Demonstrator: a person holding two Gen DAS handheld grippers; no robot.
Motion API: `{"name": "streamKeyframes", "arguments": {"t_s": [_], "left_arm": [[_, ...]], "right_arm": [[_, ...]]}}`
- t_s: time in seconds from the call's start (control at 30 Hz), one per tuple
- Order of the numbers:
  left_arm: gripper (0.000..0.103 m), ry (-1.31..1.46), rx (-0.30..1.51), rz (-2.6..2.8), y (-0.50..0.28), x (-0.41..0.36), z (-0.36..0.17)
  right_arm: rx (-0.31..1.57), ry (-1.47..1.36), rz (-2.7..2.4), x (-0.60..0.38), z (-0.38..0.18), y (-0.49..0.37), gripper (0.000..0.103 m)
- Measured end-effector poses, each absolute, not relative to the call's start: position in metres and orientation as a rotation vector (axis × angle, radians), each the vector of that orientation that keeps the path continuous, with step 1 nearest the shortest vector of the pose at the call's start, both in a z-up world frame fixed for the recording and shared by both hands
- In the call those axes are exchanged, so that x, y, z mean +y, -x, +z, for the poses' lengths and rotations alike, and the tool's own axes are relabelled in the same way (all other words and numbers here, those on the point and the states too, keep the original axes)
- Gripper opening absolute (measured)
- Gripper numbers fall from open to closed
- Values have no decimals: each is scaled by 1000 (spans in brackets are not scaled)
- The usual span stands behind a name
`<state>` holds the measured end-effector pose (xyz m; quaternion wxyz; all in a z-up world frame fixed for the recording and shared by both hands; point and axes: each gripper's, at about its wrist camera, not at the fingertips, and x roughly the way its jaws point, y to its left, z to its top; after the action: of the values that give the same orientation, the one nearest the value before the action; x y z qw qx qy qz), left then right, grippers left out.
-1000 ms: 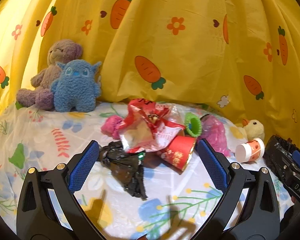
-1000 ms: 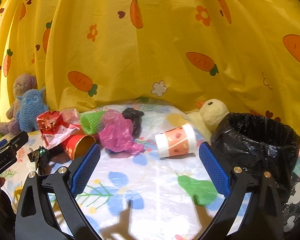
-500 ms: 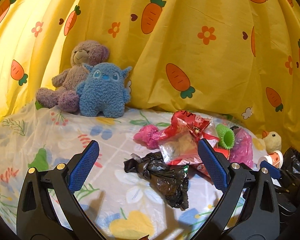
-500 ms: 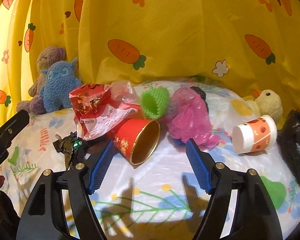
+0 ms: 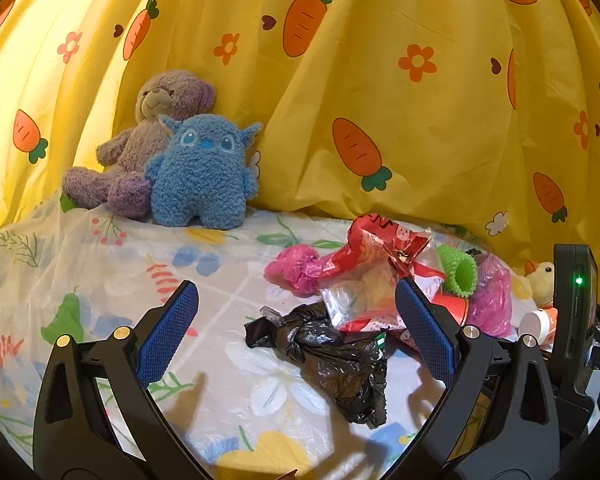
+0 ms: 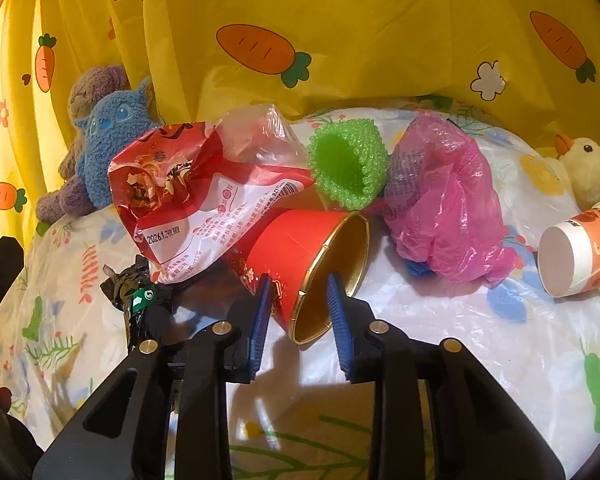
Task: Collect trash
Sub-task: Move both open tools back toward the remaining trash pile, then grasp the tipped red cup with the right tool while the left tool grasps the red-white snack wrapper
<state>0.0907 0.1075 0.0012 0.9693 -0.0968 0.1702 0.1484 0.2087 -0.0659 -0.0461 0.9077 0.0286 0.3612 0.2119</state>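
red cup (image 6: 300,256) on its side | right gripper (image 6: 298,304) closing astride its rim | left gripper (image 5: 296,320) wide open, empty

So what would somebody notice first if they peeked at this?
Probably the shiny red paper cup with the gold inside, lying on its side in the middle of the trash pile, with the right gripper closing its fingers over the rim. Next, the fuzzy blue monster toy sitting at the back left against the yellow carrot-print curtain.

cup (image 6: 300,252): red (gold inside) | curtain (image 6: 380,20): yellow, carrots | crumpled bag (image 5: 340,356): black
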Motion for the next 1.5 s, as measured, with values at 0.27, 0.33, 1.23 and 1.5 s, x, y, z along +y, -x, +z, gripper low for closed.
{"name": "streamKeyframes", "arguments": {"t_s": [0.27,0.33,1.23,1.5], "left_arm": [[97,188,351,275,-93,103,-1],[97,189,357,264,-94,102,-1],[43,270,548,100,-182,79,-4],[7,284,526,78,-183,81,-5]], "right_arm": [[714,-36,469,-65,-42,-199,4],[698,-45,471,-72,-38,-193,4],[497,-74,301,-170,-25,-114,4],[484,-74,289,-178,-22,-108,4]]}}
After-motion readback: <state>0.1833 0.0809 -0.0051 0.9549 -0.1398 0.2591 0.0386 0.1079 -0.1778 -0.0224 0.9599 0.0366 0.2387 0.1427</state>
